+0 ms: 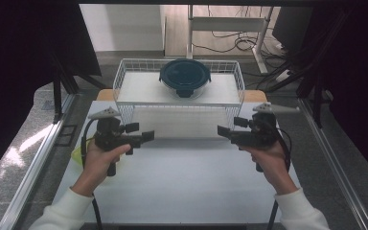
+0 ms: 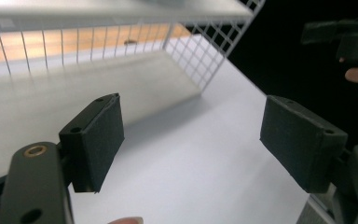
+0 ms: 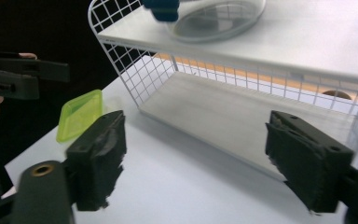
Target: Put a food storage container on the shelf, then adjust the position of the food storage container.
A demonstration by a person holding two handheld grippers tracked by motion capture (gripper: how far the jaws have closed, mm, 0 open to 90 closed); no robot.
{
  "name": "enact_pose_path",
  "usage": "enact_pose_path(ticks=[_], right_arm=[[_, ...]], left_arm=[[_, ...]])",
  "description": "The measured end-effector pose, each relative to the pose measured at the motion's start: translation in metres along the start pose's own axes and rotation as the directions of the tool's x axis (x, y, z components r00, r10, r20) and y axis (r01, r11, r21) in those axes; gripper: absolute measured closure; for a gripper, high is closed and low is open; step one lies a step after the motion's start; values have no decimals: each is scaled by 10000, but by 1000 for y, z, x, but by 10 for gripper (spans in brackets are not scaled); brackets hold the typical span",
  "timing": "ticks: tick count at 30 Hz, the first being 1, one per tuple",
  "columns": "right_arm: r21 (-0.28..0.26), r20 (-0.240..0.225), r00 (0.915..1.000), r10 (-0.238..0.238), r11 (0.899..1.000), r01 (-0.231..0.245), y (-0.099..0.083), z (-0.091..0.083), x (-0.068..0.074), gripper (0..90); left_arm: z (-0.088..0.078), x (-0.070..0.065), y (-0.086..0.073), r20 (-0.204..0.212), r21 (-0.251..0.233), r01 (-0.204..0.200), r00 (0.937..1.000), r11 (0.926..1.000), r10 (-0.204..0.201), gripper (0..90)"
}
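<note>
A white wire rack [image 1: 118, 81] stands at the back of the white table [image 1: 182, 177]. On its top shelf sits a round glass container with a dark blue lid [image 1: 185, 76]; its glass bowl [image 3: 214, 18] rises above the right gripper. My left gripper [image 1: 148, 135] hovers over the table in front of the rack's left end, pointing right, jaws open and empty [image 2: 191, 135]. Opposite it, my right gripper [image 1: 223, 130] points left, also open with nothing between its pads [image 3: 196, 154]. The two grippers face each other with a gap between them.
A flat yellow-green plastic lid [image 3: 79, 114] lies at the table's left edge [image 1: 76, 153], by the left hand. The rack's lower level [image 3: 223, 112] is open at the front. Metal rails run along both sides of the table, and cables and a desk frame lie beyond the rack.
</note>
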State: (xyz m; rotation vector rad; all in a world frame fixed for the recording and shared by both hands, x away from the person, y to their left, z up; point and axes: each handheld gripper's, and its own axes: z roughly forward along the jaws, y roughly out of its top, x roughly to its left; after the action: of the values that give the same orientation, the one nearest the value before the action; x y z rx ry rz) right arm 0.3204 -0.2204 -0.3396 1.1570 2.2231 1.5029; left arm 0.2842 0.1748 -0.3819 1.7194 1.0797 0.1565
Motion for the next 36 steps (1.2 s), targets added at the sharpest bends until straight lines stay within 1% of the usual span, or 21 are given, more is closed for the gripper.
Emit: enact_pose_path(ticks=[1, 2, 3, 4, 5, 6, 8, 10, 11, 12, 13, 14, 15, 16, 18, 19, 20, 23, 29, 33, 36], right_arm=[[0, 0, 10000, 0, 10000, 0, 0, 0, 0, 216], [40, -183, 9998, -34, 10000, 35, -12, -5, 4, 216], [53, -277, 9996, -6, 10000, 7, -18, -7, 7, 216], [90, -317, 9995, -34, 10000, 37, -23, -9, 9, 219], [90, -317, 9995, -34, 10000, 37, -23, -9, 9, 219], [277, -367, 9993, -55, 9996, 65, -35, -11, 14, 220], [366, -352, 9994, -74, 9993, 87, -39, -12, 16, 220], [640, -209, 9992, -333, 9974, 346, -50, -11, 20, 220], [958, -46, 9984, -562, 9938, 563, -61, -9, 23, 220], [958, -46, 9984, -562, 9938, 563, -61, -9, 23, 220], [1123, -74, 9983, -573, 9920, 578, -67, -8, 24, 220], [1408, -103, 9987, -497, 9887, 506, -79, -4, 25, 220], [1408, -103, 9987, -497, 9887, 506, -79, -4, 25, 220], [1700, -105, 9989, -465, 9843, 477, -91, 0, 25, 220], [1918, -97, 9988, -477, 9802, 487, -99, 3, 26, 221], [1918, -97, 9988, -477, 9802, 487, -99, 3, 26, 221], [2087, -123, 9988, -477, 9767, 492, -104, 6, 26, 221], [2142, -137, 9989, -454, 9756, 473, -106, 7, 26, 221], [1981, -111, 9995, -284, 9797, 301, -104, 4, 23, 221], [2008, -76, 9995, -294, 9792, 304, -105, 4, 22, 220], [2074, -61, 9998, -193, 9780, 201, -106, 4, 19, 220]], left_arm=[[0, 0, 0, 0, 0, 0, 10000, 10000, 0, 209], [1, -3, -14, 61, 271, -65, 10000, 9996, 63, 208], [2, -5, -21, -7, 444, -138, 9999, 9989, 139, 208], [2, -5, -21, -7, 444, -138, 9999, 9989, 139, 208], [4, -7, -28, -123, 633, -274, 9995, 9976, 282, 208], [5, -9, -36, -261, 843, -385, 9988, 9957, 409, 208], [7, -11, -46, -252, 1037, -451, 9985, 9936, 479, 208], [8, -14, -57, -432, 1182, -548, 9972, 9915, 603, 208], [10, -16, -61, -503, 1312, -629, 9963, 9894, 700, 209], [11, -17, -64, -493, 1431, -679, 9959, 9874, 757, 209], [12, -19, -67, -511, 1452, -671, 9959, 9871, 752, 209], [15, -22, -71, -515, 1653, -848, 9942, 9826, 944, 210], [15, -22, -71, -515, 1653, -848, 9942, 9826, 944, 209], [16, -25, -74, -602, 1729, -951, 9924, 9803, 1069, 210], [18, -26, -76, -528, 1818, -966, 9928, 9786, 1078, 211], [18, -26, -76, -528, 1818, -966, 9928, 9786, 1078, 211], [19, -26, -78, -533, 1865, -968, 9927, 9777, 1085, 213], [22, -25, -81, -564, 2030, -936, 9926, 9747, 1071, 212], [19, -23, -80, -727, 1924, -849, 9923, 9776, 1004, 209], [16, -23, -79, -858, 1902, -964, 9897, 9770, 1143, 209], [12, -21, -76, -887, 1835, -923, 9900, 9787, 1100, 210]])
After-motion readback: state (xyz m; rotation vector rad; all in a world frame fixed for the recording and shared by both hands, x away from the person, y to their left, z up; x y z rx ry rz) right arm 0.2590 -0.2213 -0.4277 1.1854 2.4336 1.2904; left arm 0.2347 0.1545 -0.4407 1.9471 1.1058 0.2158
